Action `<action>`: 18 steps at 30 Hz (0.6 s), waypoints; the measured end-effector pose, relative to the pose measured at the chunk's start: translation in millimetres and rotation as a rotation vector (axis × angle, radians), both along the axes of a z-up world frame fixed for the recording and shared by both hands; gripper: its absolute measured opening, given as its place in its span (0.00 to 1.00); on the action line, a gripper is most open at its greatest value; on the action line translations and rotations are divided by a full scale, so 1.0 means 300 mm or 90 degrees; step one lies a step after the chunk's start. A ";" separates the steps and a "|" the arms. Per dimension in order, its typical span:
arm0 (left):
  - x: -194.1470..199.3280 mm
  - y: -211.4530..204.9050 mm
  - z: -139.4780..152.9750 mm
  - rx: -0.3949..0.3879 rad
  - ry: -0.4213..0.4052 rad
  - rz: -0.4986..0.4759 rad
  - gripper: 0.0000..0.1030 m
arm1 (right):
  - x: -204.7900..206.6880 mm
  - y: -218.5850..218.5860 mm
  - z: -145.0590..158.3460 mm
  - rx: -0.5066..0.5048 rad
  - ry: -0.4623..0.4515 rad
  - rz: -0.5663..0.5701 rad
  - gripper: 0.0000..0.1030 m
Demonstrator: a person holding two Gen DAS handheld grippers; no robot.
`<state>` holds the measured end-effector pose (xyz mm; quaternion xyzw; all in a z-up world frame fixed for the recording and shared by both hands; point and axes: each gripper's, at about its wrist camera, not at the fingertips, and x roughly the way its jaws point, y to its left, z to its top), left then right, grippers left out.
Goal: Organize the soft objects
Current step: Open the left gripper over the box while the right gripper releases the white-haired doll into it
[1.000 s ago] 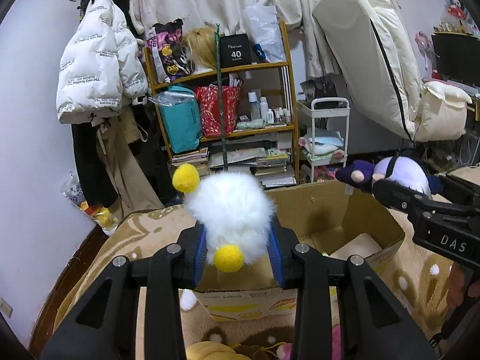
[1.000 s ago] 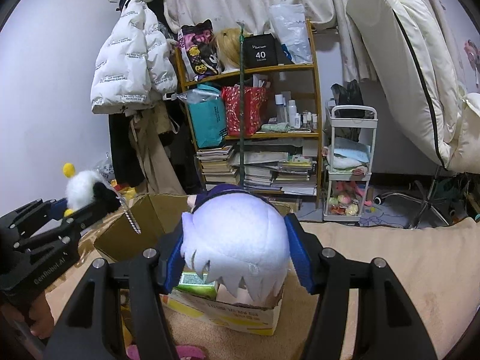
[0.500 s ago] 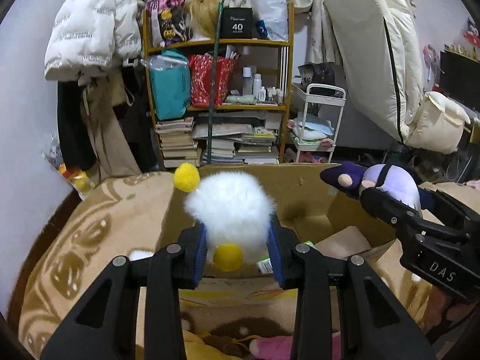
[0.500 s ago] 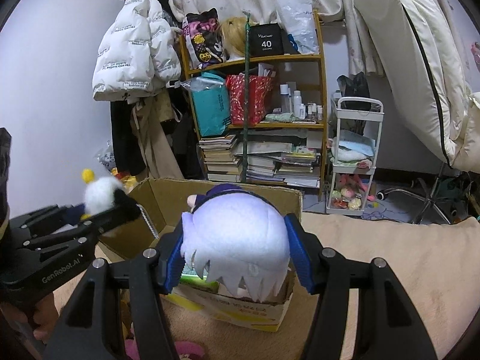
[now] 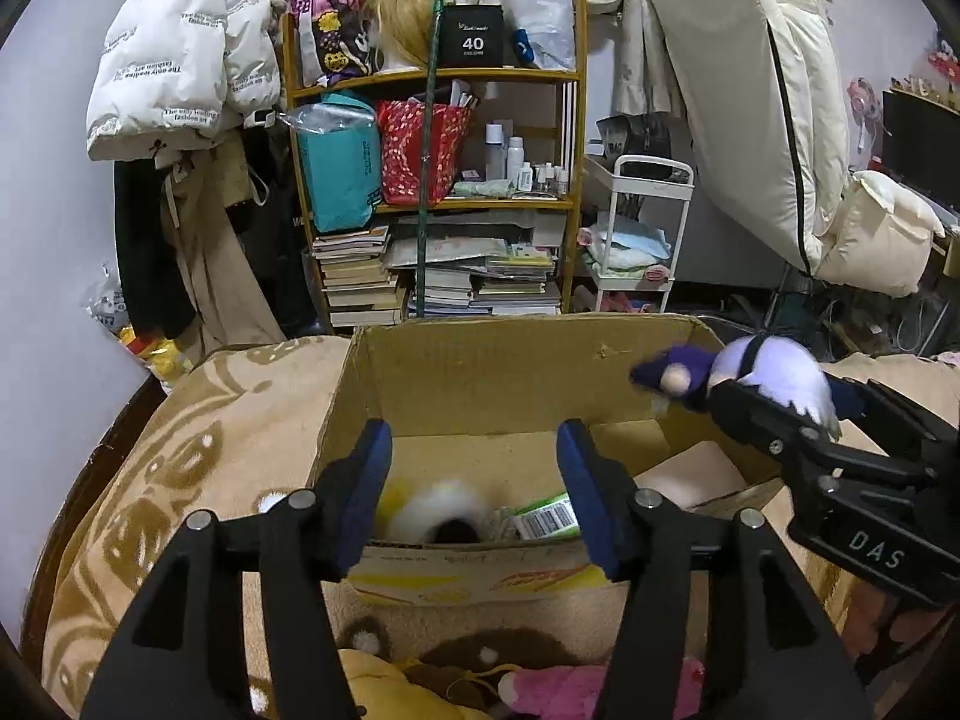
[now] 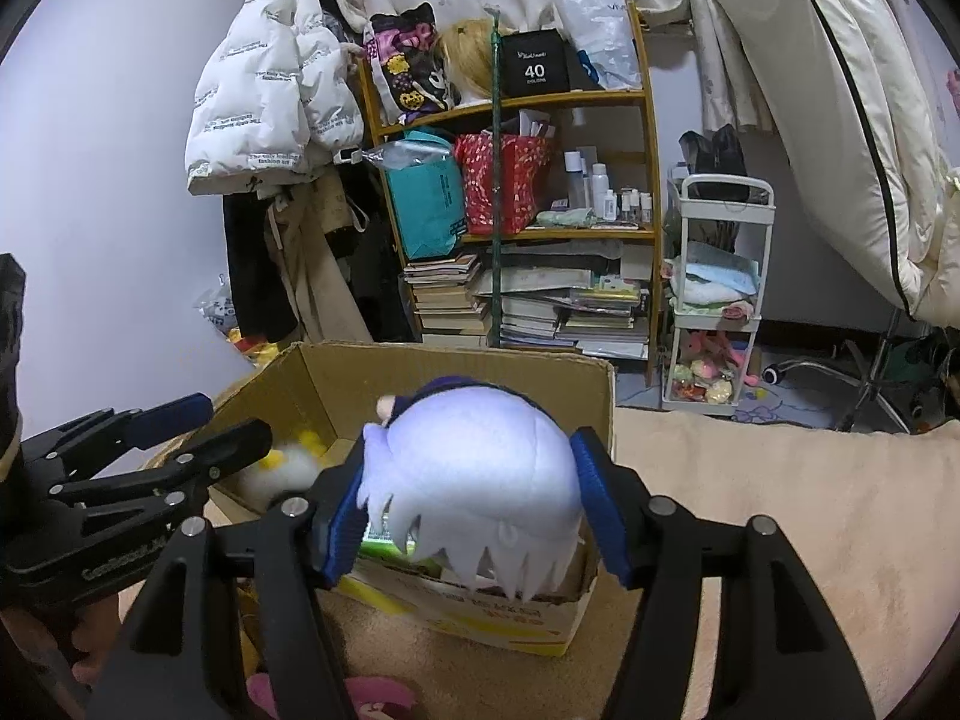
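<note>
An open cardboard box stands on the tan blanket. My left gripper is open and empty over the box's near edge. The white fluffy plush with yellow pom-poms lies blurred inside the box just below it; it also shows in the right wrist view. My right gripper is shut on a lavender-haired plush doll and holds it above the box's right side; the doll also shows in the left wrist view. The left gripper appears at the left of the right wrist view.
A green barcoded packet lies in the box. A yellow plush and a pink plush lie on the blanket in front of the box. A cluttered wooden shelf and a white cart stand behind.
My left gripper opened and the white plush dropped into the box. Both grippers moved closer over the box; the right one still holds the lavender doll.
</note>
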<state>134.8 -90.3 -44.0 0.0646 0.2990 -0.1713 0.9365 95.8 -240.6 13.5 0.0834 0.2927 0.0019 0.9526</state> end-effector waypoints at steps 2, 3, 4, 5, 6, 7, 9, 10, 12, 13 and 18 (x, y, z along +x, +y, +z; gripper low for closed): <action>-0.004 0.001 0.000 0.005 -0.003 0.002 0.69 | -0.005 -0.003 0.001 0.000 -0.006 -0.004 0.81; -0.004 0.002 0.000 0.007 -0.005 0.005 0.70 | -0.009 -0.004 0.003 0.000 -0.008 -0.004 0.83; -0.005 0.003 0.000 0.010 -0.007 0.006 0.70 | -0.010 -0.004 0.006 0.002 -0.008 -0.002 0.85; -0.005 0.004 -0.001 0.012 -0.007 0.006 0.71 | -0.011 -0.003 0.009 0.002 -0.009 -0.002 0.86; -0.003 0.007 -0.004 0.012 -0.006 0.008 0.73 | -0.015 -0.004 0.011 0.002 -0.011 -0.002 0.87; 0.001 0.009 -0.006 0.014 -0.001 0.012 0.74 | -0.018 -0.003 0.014 0.001 -0.012 -0.003 0.88; 0.002 0.012 -0.006 0.018 0.003 0.020 0.77 | -0.021 -0.003 0.018 0.000 -0.012 -0.005 0.89; 0.000 0.014 -0.004 0.021 0.000 0.022 0.79 | -0.023 -0.003 0.021 0.000 -0.011 -0.006 0.92; -0.006 0.018 0.005 0.028 -0.008 0.026 0.85 | -0.030 -0.004 0.026 -0.001 -0.014 -0.015 0.99; -0.012 0.021 0.010 0.031 -0.015 0.030 0.86 | -0.036 -0.006 0.031 0.001 -0.019 -0.020 1.00; -0.033 0.027 0.027 0.046 -0.029 0.039 0.91 | -0.051 -0.015 0.042 -0.001 -0.019 -0.031 1.00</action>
